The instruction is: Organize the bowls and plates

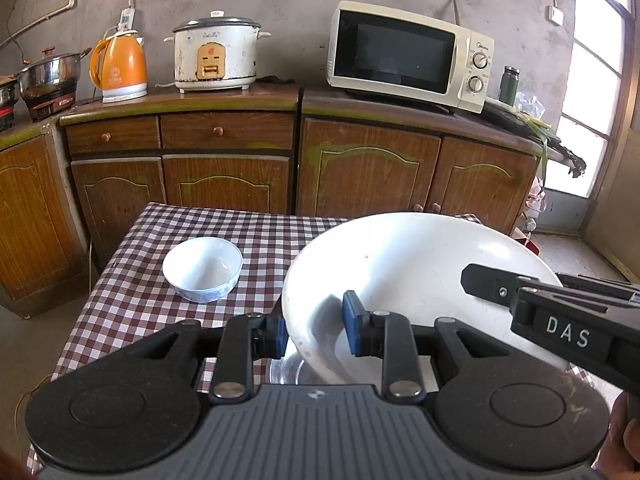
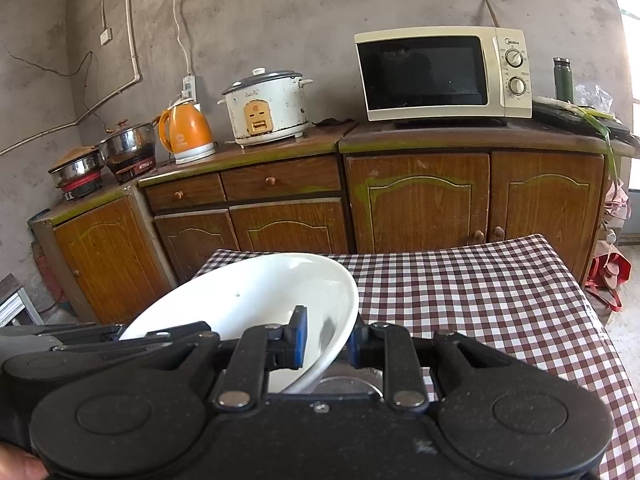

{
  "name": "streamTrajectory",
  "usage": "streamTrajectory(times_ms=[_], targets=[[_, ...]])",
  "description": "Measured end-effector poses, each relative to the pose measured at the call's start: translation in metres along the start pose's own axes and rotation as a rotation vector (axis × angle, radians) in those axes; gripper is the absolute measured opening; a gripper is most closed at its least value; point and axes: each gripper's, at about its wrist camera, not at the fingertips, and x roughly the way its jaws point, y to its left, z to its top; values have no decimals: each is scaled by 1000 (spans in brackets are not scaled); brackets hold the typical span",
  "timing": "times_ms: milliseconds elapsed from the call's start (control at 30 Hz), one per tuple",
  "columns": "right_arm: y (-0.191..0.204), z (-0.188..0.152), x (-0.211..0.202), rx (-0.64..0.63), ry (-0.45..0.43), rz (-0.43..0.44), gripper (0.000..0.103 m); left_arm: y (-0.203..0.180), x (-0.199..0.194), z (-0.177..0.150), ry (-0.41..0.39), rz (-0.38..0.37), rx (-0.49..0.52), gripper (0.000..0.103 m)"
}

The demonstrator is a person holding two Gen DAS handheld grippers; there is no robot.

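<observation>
Both tongs are clamped on the big white ceramic plate [image 1: 400, 264], held tilted over the red-checked worktop [image 1: 264, 236]: left tongs [image 1: 314, 332] pinch its left rim, right tongs [image 2: 326, 336] its right edge. Small white-and-blue bowl [image 1: 203, 268] sits well apart, left. The worktop's right side lies open to its edge.

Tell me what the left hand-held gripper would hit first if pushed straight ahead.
The left hand-held gripper already straddles the big white plate rim, so the plate blocks it at once. The small bowl sits off left.
</observation>
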Motion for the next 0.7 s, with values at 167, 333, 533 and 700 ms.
streamTrajectory(times_ms=[167,333,533,700], targets=[[-2,-5,-5,5,-1,-5,26,-3,-2,-4,3,-6,0,28],[-4,-7,-8,10,-1,-6,26,-5,-3,-6,4,-11,1,28],[-6,-9,-10,14,0,-6,26,-7,-4,-9,4,-11,5,28],[-7,-9,-11,15,0,-7,26,-8,-5,-11,4,-12,8,28]])
